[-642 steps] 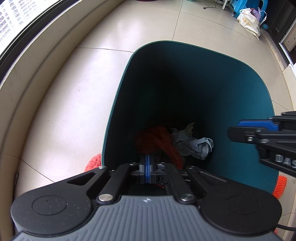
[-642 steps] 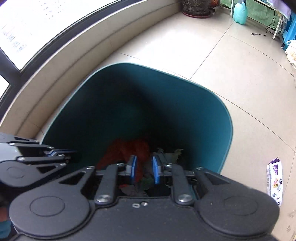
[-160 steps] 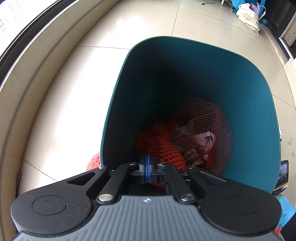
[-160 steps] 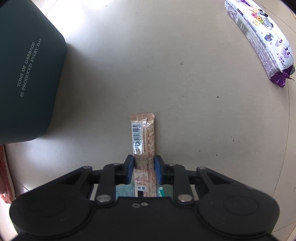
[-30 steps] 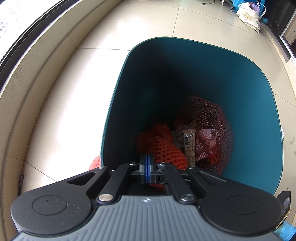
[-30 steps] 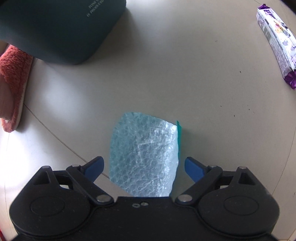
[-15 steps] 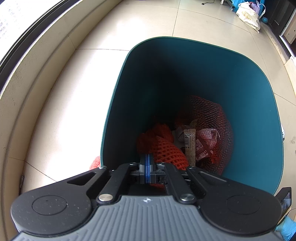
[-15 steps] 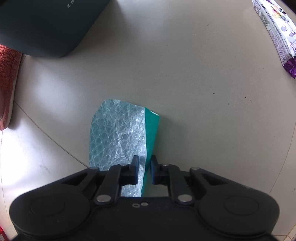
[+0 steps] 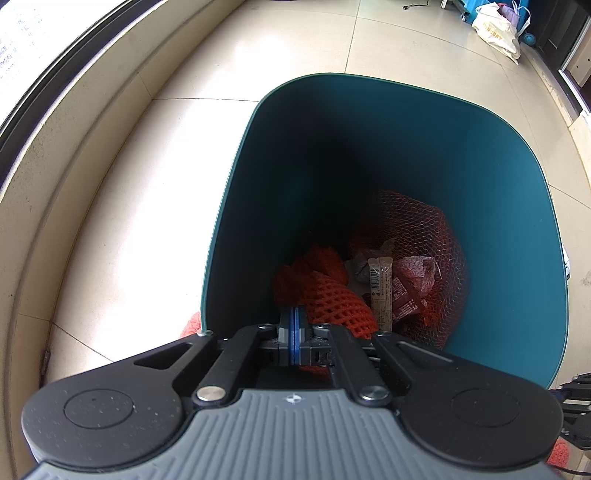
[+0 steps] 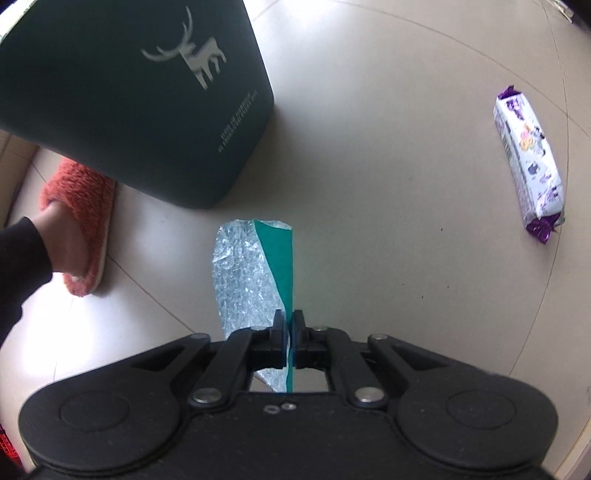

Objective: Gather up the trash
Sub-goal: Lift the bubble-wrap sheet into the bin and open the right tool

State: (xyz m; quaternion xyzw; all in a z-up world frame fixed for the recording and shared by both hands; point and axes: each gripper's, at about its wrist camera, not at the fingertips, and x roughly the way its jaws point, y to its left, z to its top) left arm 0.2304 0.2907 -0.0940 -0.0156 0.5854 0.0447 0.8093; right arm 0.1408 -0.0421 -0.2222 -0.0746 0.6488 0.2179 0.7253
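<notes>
The teal bin [image 9: 517,206] stands open below my left gripper [image 9: 292,317], whose blue pads are pressed together with nothing visible between them. Inside lie a red mesh bag [image 9: 432,229], an orange foam net [image 9: 332,295] and a tan stick packet [image 9: 380,291]. My right gripper [image 10: 289,318] is shut on a bubble-wrap mailer [image 10: 247,273] with a teal face, which hangs above the floor just right of the bin's dark outer wall [image 10: 129,110]. A white and purple snack packet [image 10: 528,162] lies on the floor to the far right.
A person's foot in an orange fuzzy slipper [image 10: 81,221] rests beside the bin, with a dark sleeve [image 10: 18,273] at the left edge. A raised window ledge [image 9: 74,122] curves along the left. A white bag [image 9: 495,26] sits far off.
My right gripper closed on the mailer and lifted it off the floor; more of the bin, the slipper and the floor now show. The left gripper and the bin stayed still.
</notes>
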